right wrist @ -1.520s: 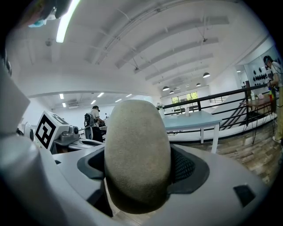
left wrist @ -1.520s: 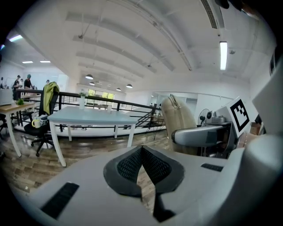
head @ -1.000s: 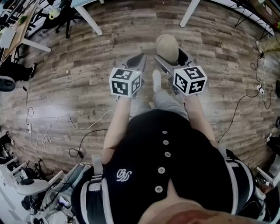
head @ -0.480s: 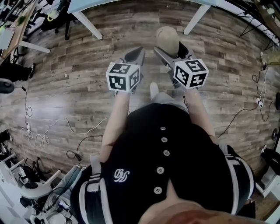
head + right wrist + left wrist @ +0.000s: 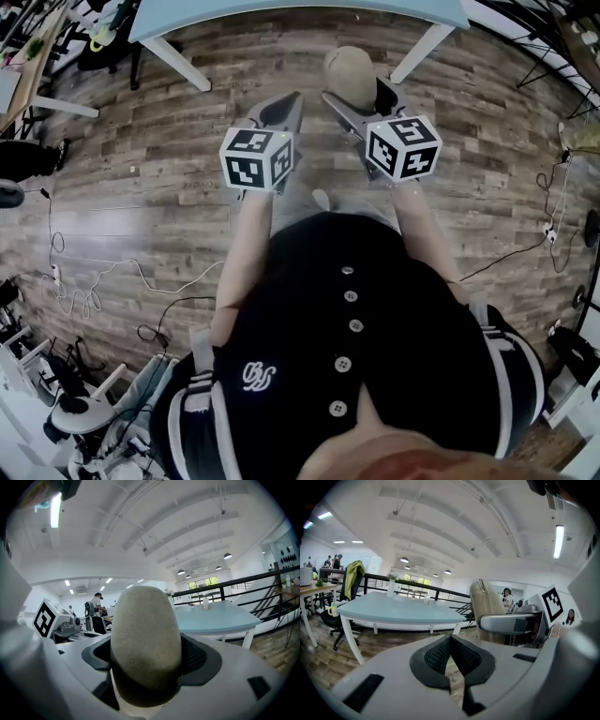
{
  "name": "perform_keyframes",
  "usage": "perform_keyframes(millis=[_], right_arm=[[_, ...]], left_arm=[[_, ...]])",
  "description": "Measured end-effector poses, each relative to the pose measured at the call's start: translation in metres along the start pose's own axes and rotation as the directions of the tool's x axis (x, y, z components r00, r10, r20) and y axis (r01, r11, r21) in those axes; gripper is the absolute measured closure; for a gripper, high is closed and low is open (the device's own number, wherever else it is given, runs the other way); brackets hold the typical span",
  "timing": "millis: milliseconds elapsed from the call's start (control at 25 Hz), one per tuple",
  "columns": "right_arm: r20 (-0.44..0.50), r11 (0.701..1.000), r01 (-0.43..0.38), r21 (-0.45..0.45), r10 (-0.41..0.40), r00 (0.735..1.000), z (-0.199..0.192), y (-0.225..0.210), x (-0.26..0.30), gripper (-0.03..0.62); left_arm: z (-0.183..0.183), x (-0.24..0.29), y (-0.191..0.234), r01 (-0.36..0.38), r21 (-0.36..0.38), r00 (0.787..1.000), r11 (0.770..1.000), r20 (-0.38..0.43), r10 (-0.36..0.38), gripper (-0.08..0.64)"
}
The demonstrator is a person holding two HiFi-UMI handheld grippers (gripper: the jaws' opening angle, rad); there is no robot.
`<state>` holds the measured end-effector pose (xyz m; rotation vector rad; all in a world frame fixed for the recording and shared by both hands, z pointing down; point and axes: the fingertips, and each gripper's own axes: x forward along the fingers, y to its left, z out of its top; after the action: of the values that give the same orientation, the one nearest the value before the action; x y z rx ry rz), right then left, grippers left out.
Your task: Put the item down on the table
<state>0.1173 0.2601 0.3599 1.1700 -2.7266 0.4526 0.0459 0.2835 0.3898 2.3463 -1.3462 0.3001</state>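
Observation:
A tan, rounded, fuzzy item (image 5: 349,73) is clamped between the jaws of my right gripper (image 5: 357,90), held in the air above the wooden floor. In the right gripper view the tan item (image 5: 145,641) fills the space between the dark pads, with my right gripper (image 5: 146,670) shut on it. My left gripper (image 5: 281,103) is beside it on the left, shut with nothing in it; its pads (image 5: 436,656) meet at the tips of the left gripper (image 5: 450,640). The light blue table (image 5: 281,13) lies just ahead. The left gripper view also shows the tan item (image 5: 487,609).
The light blue table (image 5: 393,612) stands on white legs (image 5: 183,56) over plank flooring. Office chairs and a desk (image 5: 37,56) are at the far left, and cables (image 5: 84,281) trail on the floor. A railing (image 5: 262,581) runs behind the table (image 5: 213,617). People stand in the background.
Both grippers and the person have moved forward toward the table, whose blue top now shows along the upper edge. The right gripper still holds the tan item.

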Motion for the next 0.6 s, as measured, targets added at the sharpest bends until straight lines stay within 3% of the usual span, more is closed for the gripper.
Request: perform_keyframes(millis=[320, 600], right_arm=[[-0.027, 0.998, 0.014, 0.053, -0.012, 1.0, -0.006, -0.028, 0.025, 0.184], [-0.06, 0.998, 0.032, 0.046, -0.03, 0.998, -0.005, -0.053, 0.064, 0.184]], left_arm=[[0.0, 0.034, 0.023, 0.009, -0.032, 0.999, 0.999, -0.045, -0.01, 0.551], [0.012, 0.077, 0.054, 0.042, -0.044, 0.997, 0.998, -0.065, -0.045, 0.551]])
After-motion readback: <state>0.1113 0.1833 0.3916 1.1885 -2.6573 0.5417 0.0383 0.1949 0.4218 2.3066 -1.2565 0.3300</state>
